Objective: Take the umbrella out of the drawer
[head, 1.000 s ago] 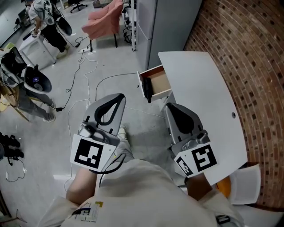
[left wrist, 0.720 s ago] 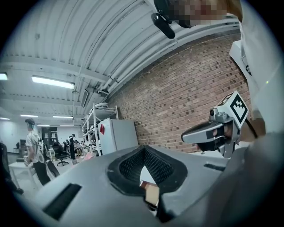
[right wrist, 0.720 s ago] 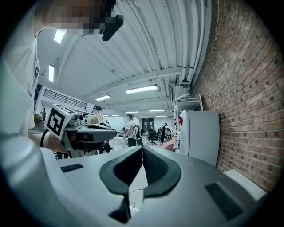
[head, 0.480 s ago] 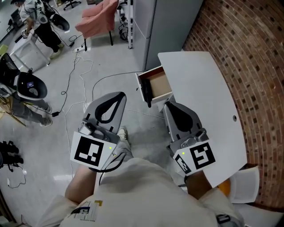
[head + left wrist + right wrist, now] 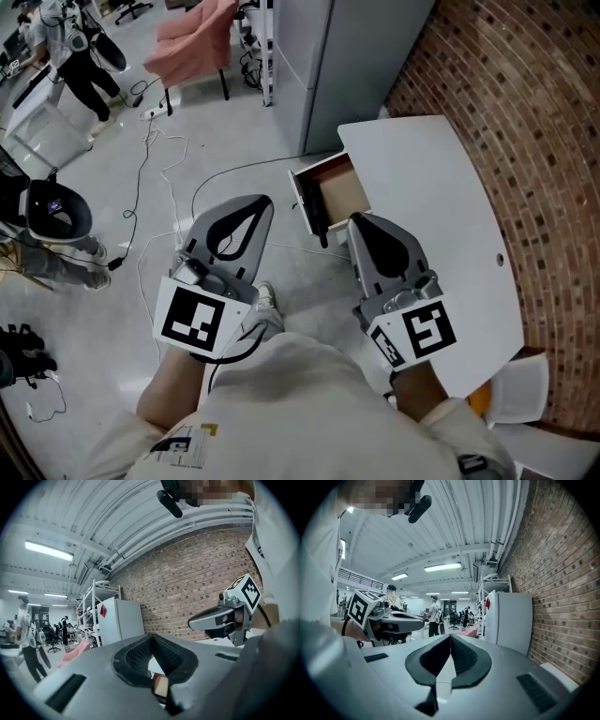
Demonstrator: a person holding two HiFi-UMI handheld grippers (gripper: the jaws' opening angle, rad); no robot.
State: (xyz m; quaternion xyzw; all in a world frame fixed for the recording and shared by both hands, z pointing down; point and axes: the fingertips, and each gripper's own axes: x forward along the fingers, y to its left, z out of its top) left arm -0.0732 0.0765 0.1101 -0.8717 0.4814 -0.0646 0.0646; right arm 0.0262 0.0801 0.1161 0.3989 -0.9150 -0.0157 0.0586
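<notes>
The small drawer (image 5: 330,190) stands pulled out from the left edge of the white table (image 5: 422,187). Its brown wooden inside shows, and I see no umbrella in the part that is visible. My right gripper (image 5: 356,219) is shut and empty, with its tip just short of the drawer's near corner. In the right gripper view its jaws (image 5: 450,635) meet at the tip. My left gripper (image 5: 261,201) is also shut and empty. It hangs over the floor to the left of the drawer front. A bit of the brown drawer (image 5: 160,686) shows through its closed jaws (image 5: 151,635).
A grey cabinet (image 5: 347,56) stands behind the table and a brick wall (image 5: 525,122) runs along the right. Cables (image 5: 155,173) trail over the floor, and a pink chair (image 5: 192,33) and people are at the far left. Papers (image 5: 520,384) lie near the table's front corner.
The person has stepped forward and both grippers have come closer to the drawer. The chair and people have slid toward the top left of the head view. Both stay shut.
</notes>
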